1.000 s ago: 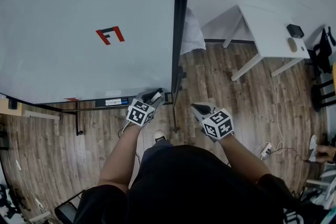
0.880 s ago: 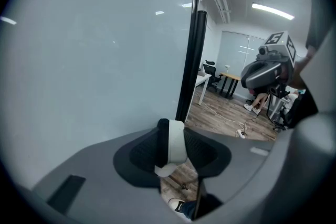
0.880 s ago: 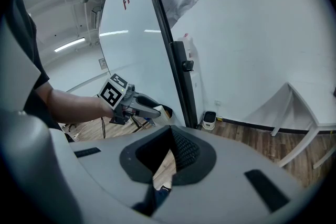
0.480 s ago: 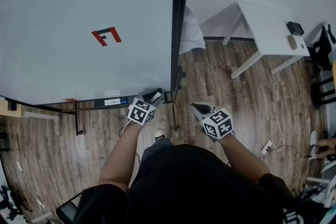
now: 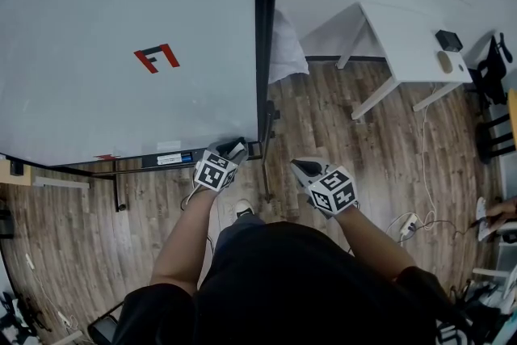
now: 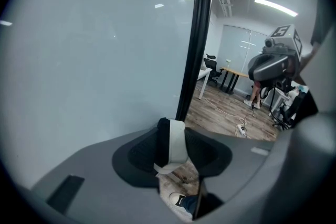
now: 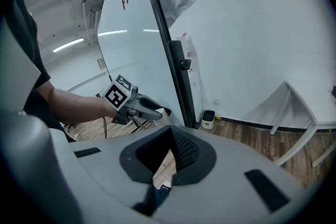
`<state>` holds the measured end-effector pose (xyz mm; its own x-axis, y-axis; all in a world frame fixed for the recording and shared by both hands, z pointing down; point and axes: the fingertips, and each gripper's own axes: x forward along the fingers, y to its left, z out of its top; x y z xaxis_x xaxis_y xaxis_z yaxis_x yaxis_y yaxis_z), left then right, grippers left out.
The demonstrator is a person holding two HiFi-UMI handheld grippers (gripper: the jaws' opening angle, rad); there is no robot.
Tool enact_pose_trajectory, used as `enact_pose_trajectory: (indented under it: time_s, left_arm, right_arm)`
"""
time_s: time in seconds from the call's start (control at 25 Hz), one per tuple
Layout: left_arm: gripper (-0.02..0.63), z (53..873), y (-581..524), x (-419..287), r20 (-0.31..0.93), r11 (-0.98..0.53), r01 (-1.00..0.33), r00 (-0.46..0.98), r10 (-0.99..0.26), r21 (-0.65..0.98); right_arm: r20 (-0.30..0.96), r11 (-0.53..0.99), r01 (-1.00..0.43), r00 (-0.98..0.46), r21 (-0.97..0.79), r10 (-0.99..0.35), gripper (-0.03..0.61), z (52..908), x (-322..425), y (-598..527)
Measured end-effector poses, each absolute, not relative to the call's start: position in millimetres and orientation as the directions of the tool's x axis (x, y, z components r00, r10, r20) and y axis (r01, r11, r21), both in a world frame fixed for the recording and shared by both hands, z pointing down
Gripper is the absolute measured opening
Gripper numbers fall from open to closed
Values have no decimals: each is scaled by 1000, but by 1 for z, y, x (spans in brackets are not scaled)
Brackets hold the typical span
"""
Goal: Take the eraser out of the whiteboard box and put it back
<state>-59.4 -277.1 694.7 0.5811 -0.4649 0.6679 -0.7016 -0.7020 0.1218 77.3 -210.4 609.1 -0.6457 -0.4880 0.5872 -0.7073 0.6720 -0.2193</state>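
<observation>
The eraser (image 6: 172, 147), black felt on a white back, stands on end between the pads of my left gripper (image 5: 235, 148). The pads lie against it, with floor showing below. These jaws have just been opening a little, and the eraser is still between them. The gripper is at the lower right corner of the whiteboard (image 5: 121, 28), by the dark box (image 5: 174, 159) along its bottom edge. My right gripper (image 5: 304, 167) hangs apart to the right over the floor, its tips together and nothing in them. The right gripper view shows the left gripper (image 7: 137, 105) beside the board.
The board's black side frame (image 5: 265, 36) runs up the middle, with a red mark (image 5: 156, 57) on the board. A white bag (image 5: 284, 48) sits behind it. A white table (image 5: 412, 44) stands at the right. Cables and a power strip (image 5: 408, 224) lie on the wooden floor.
Both grippers stay where they were. Only the head view has shifted a little, so the board's edge sits further left in the picture.
</observation>
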Motion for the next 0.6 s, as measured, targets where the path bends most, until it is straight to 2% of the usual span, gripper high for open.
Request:
enact_pose_trajectory:
  time_s: [0.6]
  left_arm:
    - [176, 674, -277, -62, 628, -700, -709, 584, -515, 86]
  right_arm:
    - [586, 683, -700, -648, -208, -486, -5, 603, 81, -205]
